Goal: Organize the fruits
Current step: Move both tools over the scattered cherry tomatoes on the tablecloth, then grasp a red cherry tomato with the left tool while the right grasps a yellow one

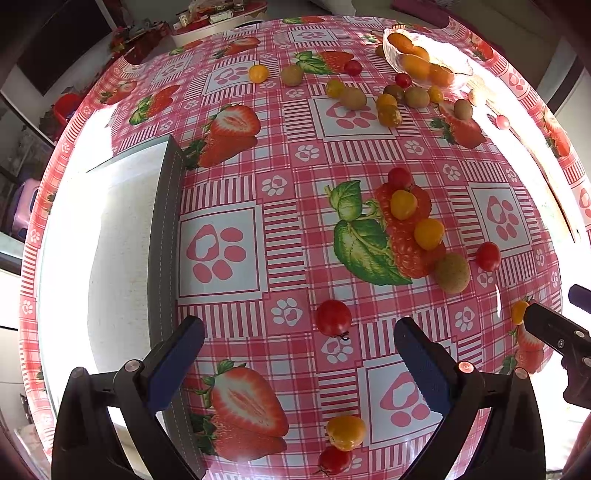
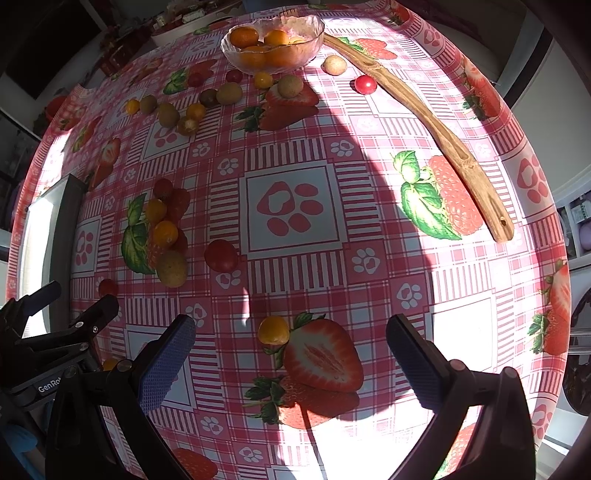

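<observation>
Left gripper (image 1: 299,354) spread wide, nothing held; red tomato (image 1: 333,317) sits just above its gap. Right gripper (image 2: 290,354) also spread, yellow tomato (image 2: 273,330) between its fingertips, untouched. Glass bowl (image 2: 314,27) of oranges at top of frame.

Strawberry-print tablecloth (image 2: 295,155), long wooden stick (image 2: 436,129) lying across it, grey-edged mat (image 1: 162,236)

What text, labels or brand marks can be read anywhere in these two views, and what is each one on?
"GenRo", cut off at the edge: white lettering on the body of the left gripper, seen in the right wrist view.
Packages on the far side table: print too small and blurred to read.
Tablecloth: only strawberry and paw-print pictures, no words.
</observation>
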`<act>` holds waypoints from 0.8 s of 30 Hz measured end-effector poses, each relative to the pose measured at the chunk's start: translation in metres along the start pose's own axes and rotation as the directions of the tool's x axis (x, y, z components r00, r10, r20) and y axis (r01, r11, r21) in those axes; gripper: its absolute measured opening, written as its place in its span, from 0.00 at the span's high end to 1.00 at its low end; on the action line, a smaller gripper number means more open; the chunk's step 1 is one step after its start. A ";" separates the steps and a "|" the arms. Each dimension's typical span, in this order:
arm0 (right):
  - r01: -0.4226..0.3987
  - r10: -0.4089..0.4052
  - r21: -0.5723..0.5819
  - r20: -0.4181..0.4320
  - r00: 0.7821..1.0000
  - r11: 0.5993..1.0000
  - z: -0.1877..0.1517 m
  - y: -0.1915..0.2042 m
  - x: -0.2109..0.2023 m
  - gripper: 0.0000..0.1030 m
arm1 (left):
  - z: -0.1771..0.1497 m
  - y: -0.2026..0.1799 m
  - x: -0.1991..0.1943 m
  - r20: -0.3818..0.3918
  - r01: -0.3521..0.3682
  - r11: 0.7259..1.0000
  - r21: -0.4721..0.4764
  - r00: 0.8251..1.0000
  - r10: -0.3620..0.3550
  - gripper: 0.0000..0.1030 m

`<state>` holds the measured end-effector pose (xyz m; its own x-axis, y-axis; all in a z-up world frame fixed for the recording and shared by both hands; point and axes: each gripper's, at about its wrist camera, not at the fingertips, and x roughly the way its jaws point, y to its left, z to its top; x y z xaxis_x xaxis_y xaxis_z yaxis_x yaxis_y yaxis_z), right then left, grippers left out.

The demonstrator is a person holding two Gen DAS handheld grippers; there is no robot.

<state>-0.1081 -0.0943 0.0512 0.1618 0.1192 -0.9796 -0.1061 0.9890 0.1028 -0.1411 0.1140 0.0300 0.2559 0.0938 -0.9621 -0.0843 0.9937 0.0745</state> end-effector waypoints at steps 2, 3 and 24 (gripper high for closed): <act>0.000 0.000 0.000 -0.002 1.000 1.000 0.000 0.000 0.000 0.00 | 0.000 0.001 0.000 0.001 0.000 1.000 -0.001 1.000 0.000 0.00; 0.001 -0.001 0.000 -0.001 1.000 1.000 0.000 0.000 0.000 0.00 | 0.000 0.001 0.000 0.001 -0.001 1.000 -0.001 1.000 0.001 0.00; -0.005 0.004 -0.032 -0.039 0.999 0.999 -0.012 0.002 0.020 0.17 | 0.005 -0.010 0.022 -0.010 0.002 0.999 0.048 1.000 -0.001 0.19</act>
<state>-0.1164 -0.0910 0.0294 0.1231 0.1194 -0.9852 -0.1385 0.9851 0.1021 -0.1294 0.1068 0.0094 0.2461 0.0918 -0.9649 -0.0379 0.9957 0.0851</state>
